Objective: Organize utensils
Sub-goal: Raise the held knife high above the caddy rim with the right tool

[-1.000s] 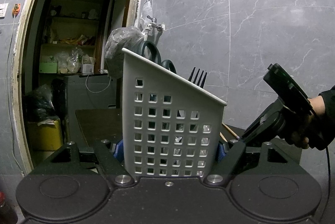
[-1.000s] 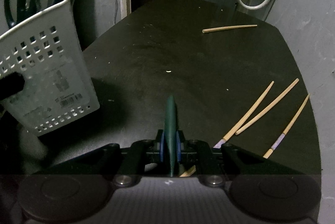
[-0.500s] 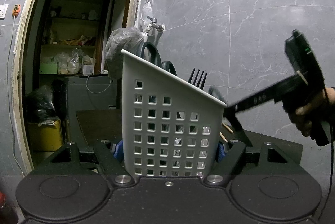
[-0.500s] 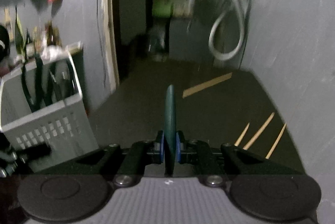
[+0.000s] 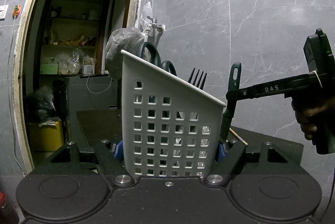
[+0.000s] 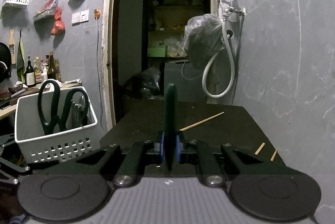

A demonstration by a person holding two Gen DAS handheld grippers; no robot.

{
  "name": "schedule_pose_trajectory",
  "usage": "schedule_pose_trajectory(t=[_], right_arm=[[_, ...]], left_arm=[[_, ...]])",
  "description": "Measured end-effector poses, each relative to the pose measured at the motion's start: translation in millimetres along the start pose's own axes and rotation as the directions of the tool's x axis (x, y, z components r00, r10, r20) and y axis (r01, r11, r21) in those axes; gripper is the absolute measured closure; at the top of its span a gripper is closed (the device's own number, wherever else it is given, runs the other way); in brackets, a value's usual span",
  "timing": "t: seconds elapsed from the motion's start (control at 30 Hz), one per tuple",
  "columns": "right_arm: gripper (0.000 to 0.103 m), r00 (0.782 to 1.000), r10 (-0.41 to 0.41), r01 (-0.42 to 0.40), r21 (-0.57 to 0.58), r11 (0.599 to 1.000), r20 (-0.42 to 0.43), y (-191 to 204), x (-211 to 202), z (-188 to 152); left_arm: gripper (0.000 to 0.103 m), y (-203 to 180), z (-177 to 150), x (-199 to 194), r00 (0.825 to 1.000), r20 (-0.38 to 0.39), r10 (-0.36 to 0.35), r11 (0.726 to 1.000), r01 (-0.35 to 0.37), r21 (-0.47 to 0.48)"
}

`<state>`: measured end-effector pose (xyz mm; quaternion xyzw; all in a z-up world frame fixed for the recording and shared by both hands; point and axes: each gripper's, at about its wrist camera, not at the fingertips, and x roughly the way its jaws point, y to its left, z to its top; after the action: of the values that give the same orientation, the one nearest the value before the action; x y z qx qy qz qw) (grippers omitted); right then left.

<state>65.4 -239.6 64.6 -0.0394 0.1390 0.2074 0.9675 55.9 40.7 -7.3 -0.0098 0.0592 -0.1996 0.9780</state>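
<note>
Now the right gripper (image 6: pixel 169 148), clamped on a dark green utensil (image 5: pixel 231 98), has swung up from the table (image 6: pixel 230 125) to just beside the white basket (image 5: pixel 167 119), ready for dropping in. Its long axis stands near upright, hanging-hole end topmost. The left gripper (image 5: pixel 169 148) clamps the basket; 1 chopstick (image 6: pixel 202 121) lies beyond.

L tool (image 5: pixel 169 146) clamps white slotted basket (image 5: pixel 167 119) w/ scissors (image 5: pixel 150 54) & fork (image 5: pixel 197 79) inside. R tool (image 5: pixel 231 96) holds dark green utensil (image 5: pixel 232 94) upright just beside basket's low rim, above bench (image 5: pixel 272 140).
</note>
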Motion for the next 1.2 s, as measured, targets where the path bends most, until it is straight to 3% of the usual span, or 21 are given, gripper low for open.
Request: schedule_pose_trajectory(t=[0.33,0.5,0.7,0.83,1.03,1.2], right_arm=[[0.09,0.998,-0.004,0.004,-0.001,1.0,0.056,2.4,-5.3,8.0],[0.09,0.987,0.03,-0.029,-0.008,1.0,0.16,10.4,-21.6,29.8],[0.09,0.93,0.105,-0.074,-0.098,0.992,0.352,33.8,-52.2,70.2],[0.09,0.891,0.153,-0.098,-0.147,0.984,0.428,47.5,-65.8,91.3],[0.09,0.855,0.244,-0.184,-0.172,0.968,0.458,66.0,-69.7,103.4],[0.09,0.841,0.308,-0.256,-0.175,0.951,0.445,76.3,-64.5,103.0]], left_arm=[[0.024,0.1,-0.1,-0.1,1.0,0.0,-0.001,1.0,0.001,0.0],[0.024,0.0,0.0,-0.2,1.0,-0.001,0.0,1.0,0.0,0.0],[0.024,0.9,-0.1,-3.1,1.0,0.003,0.004,1.0,-0.004,0.002],[0.024,0.4,-0.3,-4.3,1.0,0.004,0.005,1.0,-0.005,0.003],[0.024,-1.6,0.1,-7.0,1.0,0.005,0.005,1.0,-0.005,0.002],[0.025,-1.8,0.3,-7.3,1.0,0.007,0.006,1.0,-0.006,0.003]])
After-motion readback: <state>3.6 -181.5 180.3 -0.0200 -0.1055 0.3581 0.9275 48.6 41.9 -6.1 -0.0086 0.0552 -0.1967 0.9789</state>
